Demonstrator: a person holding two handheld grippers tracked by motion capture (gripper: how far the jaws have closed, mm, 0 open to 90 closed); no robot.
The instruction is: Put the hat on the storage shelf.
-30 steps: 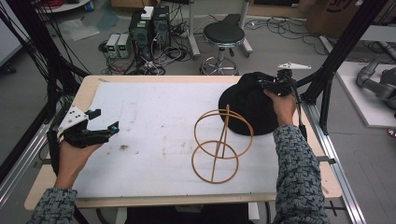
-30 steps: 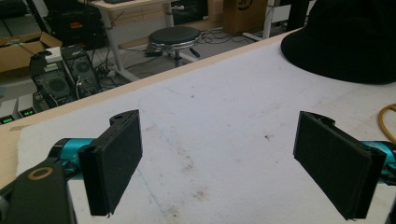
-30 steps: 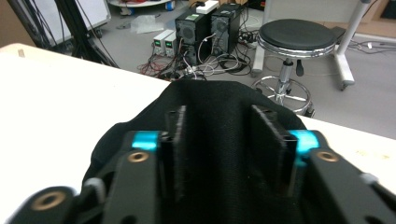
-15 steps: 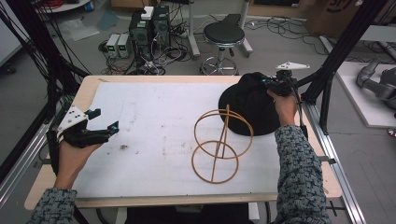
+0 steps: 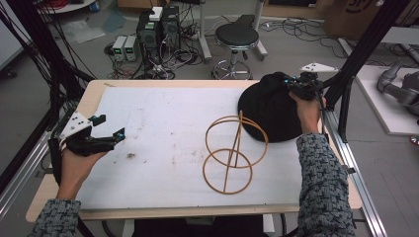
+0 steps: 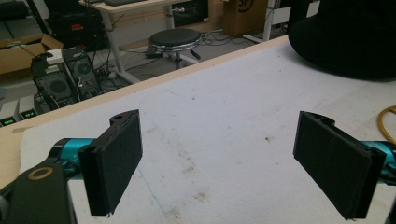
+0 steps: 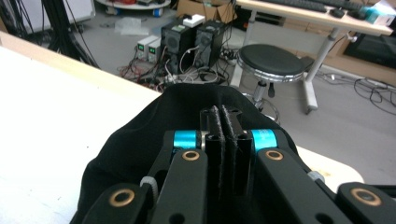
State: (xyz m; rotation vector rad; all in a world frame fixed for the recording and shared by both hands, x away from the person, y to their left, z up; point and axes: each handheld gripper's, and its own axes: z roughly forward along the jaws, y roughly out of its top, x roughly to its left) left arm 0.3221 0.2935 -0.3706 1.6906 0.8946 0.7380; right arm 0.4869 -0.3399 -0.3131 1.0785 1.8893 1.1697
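A black hat (image 5: 269, 111) lies at the table's far right, and the right gripper view shows its cloth (image 7: 135, 140) bunched around the jaws. My right gripper (image 5: 291, 84) sits at the hat's upper right edge. Its jaws (image 7: 219, 114) are pressed together, shut on a fold of the hat. In front of the hat stands a tan wire frame (image 5: 232, 153) of crossed hoops. My left gripper (image 5: 110, 125) hovers open over the table's left side, its wide-apart pads (image 6: 116, 163) holding nothing. The hat (image 6: 345, 42) and a bit of the wire frame (image 6: 385, 121) appear far off in the left gripper view.
A white mat (image 5: 168, 128) with small dark stains covers the wooden table (image 5: 94, 91). Black frame posts (image 5: 356, 54) rise at the right edge. Behind the table are a round stool (image 5: 237, 37), computer boxes (image 5: 158, 29) and cables on the floor.
My right gripper has shifted a little at the hat's upper edge, and the cloth there bulges slightly. The left gripper and the wire frame have not moved.
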